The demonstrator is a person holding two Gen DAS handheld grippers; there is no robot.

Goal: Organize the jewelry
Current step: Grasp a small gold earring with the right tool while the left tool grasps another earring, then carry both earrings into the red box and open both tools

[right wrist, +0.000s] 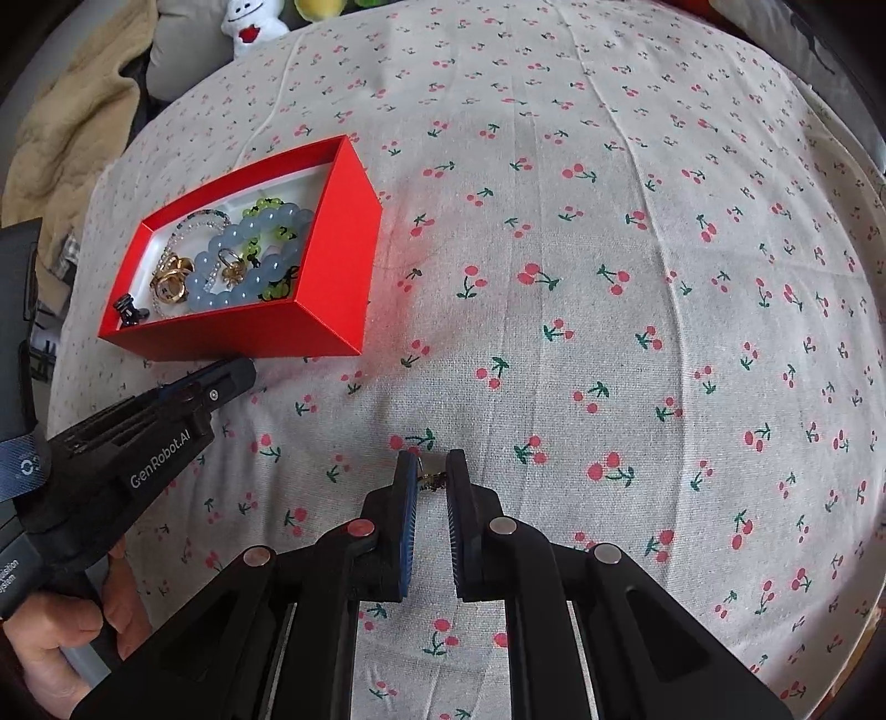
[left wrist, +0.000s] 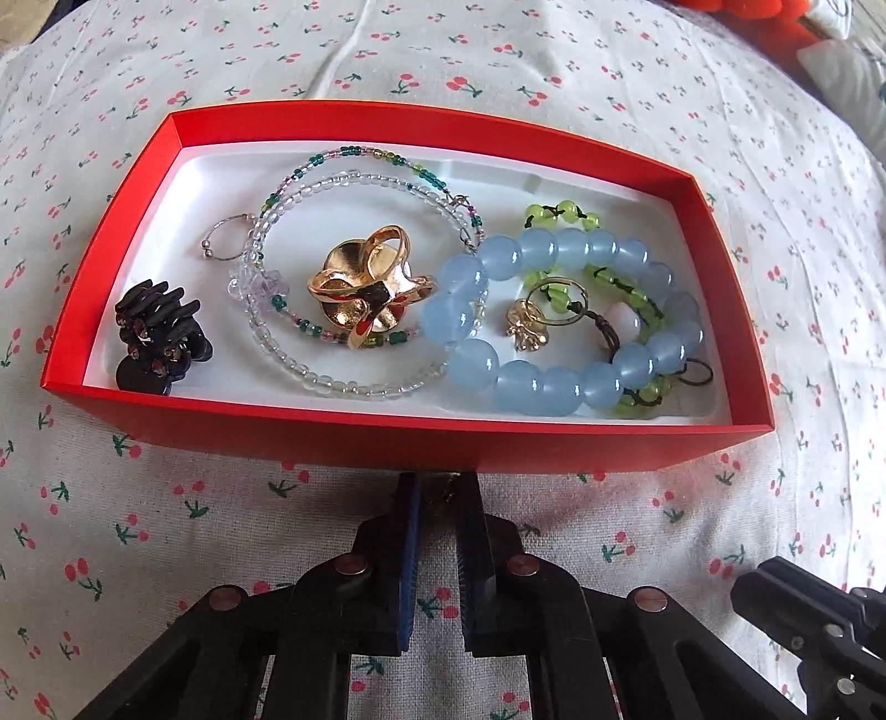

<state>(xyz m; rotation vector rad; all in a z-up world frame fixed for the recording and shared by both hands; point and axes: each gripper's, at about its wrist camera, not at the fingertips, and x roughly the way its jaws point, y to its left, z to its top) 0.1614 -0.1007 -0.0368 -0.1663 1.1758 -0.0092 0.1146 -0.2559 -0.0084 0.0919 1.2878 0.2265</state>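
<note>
A red box [left wrist: 387,437] with a white lining holds a blue bead bracelet [left wrist: 554,387], a green bead bracelet [left wrist: 559,210], a clear bead string [left wrist: 332,387], a big gold ring [left wrist: 354,288], a small gold ring [left wrist: 526,327], a thin silver hoop [left wrist: 221,238] and a black hair claw [left wrist: 160,338]. My left gripper [left wrist: 441,482] is shut just in front of the box's near wall; I cannot make out anything held in it. My right gripper [right wrist: 432,471] hangs over the cloth to the right of the box [right wrist: 332,266], shut on a small dark-gold trinket [right wrist: 433,481].
Everything rests on a white cloth with a cherry print [right wrist: 609,277]. A person's hand [right wrist: 66,637] grips the left tool's handle. A white plush toy [right wrist: 249,25] and a beige blanket [right wrist: 72,122] lie beyond the cloth's far left edge.
</note>
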